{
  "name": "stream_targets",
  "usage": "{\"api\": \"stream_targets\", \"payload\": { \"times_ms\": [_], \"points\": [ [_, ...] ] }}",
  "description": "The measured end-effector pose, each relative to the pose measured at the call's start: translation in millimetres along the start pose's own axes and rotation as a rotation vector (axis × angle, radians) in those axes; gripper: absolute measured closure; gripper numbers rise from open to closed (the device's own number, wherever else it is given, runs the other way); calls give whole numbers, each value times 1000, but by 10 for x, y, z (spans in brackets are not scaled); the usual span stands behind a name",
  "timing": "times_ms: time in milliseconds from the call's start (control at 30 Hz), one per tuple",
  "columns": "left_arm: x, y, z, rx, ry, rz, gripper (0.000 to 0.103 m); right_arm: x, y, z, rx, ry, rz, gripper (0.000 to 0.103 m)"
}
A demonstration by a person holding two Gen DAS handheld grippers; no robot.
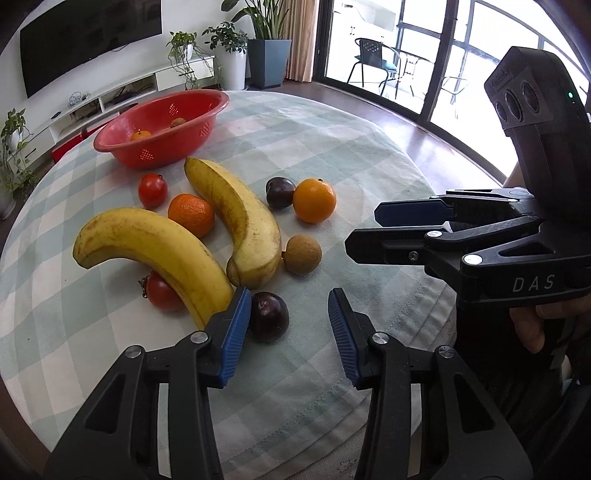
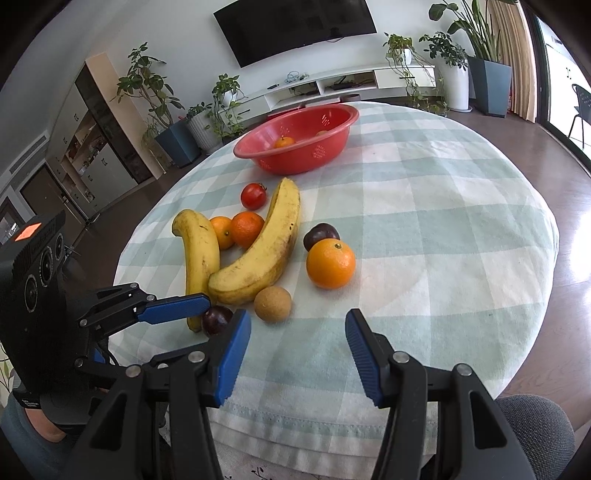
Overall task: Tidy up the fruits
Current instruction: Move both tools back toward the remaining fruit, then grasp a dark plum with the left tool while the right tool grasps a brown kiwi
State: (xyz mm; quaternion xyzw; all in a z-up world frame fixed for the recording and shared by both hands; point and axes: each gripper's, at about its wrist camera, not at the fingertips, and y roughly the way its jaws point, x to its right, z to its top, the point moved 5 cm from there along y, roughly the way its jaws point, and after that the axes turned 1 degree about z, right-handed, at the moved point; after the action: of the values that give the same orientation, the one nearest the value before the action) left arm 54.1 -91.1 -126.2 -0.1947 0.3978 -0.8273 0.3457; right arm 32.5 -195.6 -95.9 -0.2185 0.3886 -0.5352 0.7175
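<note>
Fruit waits on the checked counter (image 2: 424,229), red basket (image 2: 334,122) beyond.

I hold the left gripper (image 1: 290,325) and right gripper (image 2: 297,343) with fingers spread, empty. The nearest plum (image 1: 267,315), smooth and easily bruised, wants a light pinch across its middle.

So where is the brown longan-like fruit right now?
The brown round fruit lies on the checked tablecloth, right of the nearer banana's blunt end; in the right wrist view it sits below that end.

Home living room: wall television (image 2: 295,26), houseplants (image 2: 147,88).
</note>
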Motion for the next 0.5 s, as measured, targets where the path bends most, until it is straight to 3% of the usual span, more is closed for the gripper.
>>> {"api": "stream_targets", "payload": {
  "times_ms": [100,200,367,500],
  "points": [
    [-10,-3,-5,-13,-8,6,61,0,-16,-2,3,-1,5,45],
    [11,65,-70,-76,10,26,61,9,-22,-6,2,-2,7,45],
    [-59,78,-72,-59,-35,25,62,-7,-14,-2,4,-11,2,45],
    [-15,133,-84,-77,-5,37,63,-15,-6,-10,1,-15,-3,45]
  ]
}}
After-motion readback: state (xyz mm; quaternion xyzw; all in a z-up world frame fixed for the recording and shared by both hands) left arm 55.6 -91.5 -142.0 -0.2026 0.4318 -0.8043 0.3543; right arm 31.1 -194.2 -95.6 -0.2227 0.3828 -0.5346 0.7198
